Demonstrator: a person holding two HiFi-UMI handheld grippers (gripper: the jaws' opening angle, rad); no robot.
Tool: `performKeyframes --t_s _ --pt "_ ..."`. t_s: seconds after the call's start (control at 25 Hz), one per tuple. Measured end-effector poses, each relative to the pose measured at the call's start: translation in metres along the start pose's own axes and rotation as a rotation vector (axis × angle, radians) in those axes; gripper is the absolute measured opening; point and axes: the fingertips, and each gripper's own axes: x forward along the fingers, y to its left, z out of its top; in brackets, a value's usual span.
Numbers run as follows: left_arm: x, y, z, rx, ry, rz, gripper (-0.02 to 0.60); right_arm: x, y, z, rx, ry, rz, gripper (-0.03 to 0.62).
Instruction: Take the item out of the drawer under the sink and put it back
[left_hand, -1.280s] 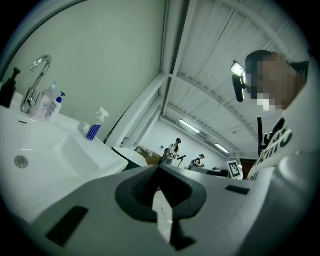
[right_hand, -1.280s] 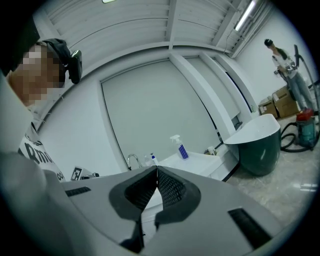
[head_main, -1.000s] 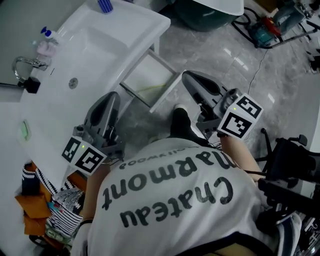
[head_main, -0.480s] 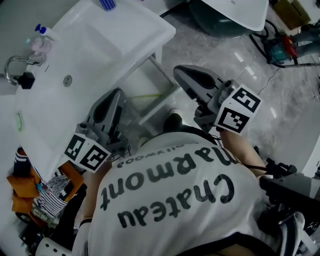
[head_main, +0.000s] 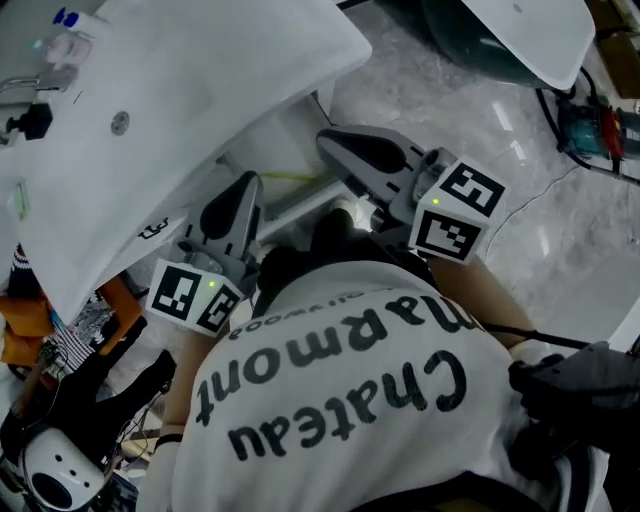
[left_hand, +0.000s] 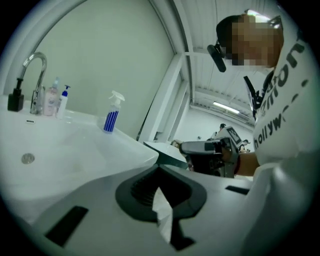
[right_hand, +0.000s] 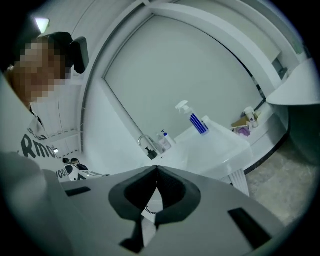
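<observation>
Head view, with both claw views. The left claw (left_hand: 159, 167) and the right claw (right_hand: 156, 170) are each clenched, pads meeting, with nothing between them. Both hover near the front edge of the sink (head_main: 200, 90), pointing toward the drawer (head_main: 300, 205) beneath it. The drawer stands pulled out, though the sink's overhang and the claws cover most of it. A thin yellowish strip (head_main: 290, 177) lies inside; it is probably the item to be taken out, but it is too small to identify. The item is judged to be in the drawer, not yet lifted.

Likely faults from here:
- A claw that enters the drawer clenched would push the strip along the bottom instead of gripping it, so the pads must part first.
- The sink rim hangs close above the opening; a steep approach could knock a claw body or its marker cube against it.
- A bump against the drawer front could slide it partly closed.
- The strip looks slim and flat — pads may close over it and miss, or pinch it at one end so that it swings and drops to the floor (head_main: 480, 130).
</observation>
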Motion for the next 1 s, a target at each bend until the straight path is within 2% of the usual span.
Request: performKeyframes --t_s 0.12,0.28,0.56,0.76,1.0 --pt "0.016 0.006 -0.016 -0.084 0.010 0.021 0.008 0.012 -0.007 -0.021 0.061 0.041 0.048 0.011" --pt "0.031 0.015 -0.033 -0.140 0.028 0.054 0.008 0.018 -0.025 -0.040 0.128 0.075 0.054 0.011" --pt "0.044 0.012 -0.058 -0.131 0.090 -0.022 0.008 0.033 -0.044 -0.085 0.212 0.119 0.030 0.011" --pt "0.053 0.034 -0.104 -0.059 0.211 -0.070 0.008 0.028 -0.060 -0.108 0.257 0.110 -0.055 0.011" --pt "0.064 0.047 -0.154 0.167 0.383 -0.150 0.008 0.003 -0.083 -0.129 0.316 0.055 -0.194 0.011"
